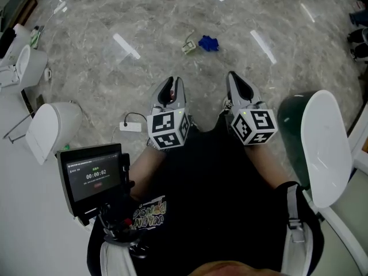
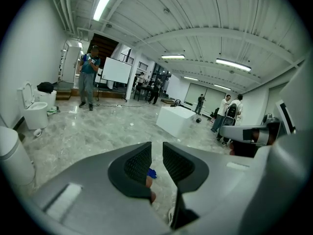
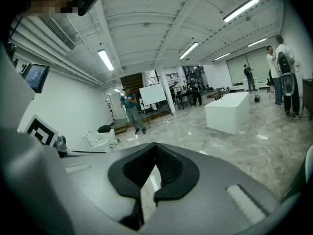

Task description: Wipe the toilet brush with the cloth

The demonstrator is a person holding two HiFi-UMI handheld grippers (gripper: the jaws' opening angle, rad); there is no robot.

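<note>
Cloth (image 1: 209,43), the blue one, isn't in either of our tools. Closest to us, a small screen (image 1: 92,177) sits by our left knee. Just past our knees, our left gripper (image 1: 171,85) has its jaws parted with nothing between them. Our right gripper (image 1: 238,79) is clenched on nothing, tips together. Further out, the cloth lies crumpled on the marble floor (image 1: 144,16) straight ahead, just beside a small pale thing (image 1: 188,46). We can't tell if that's the brush.
</note>
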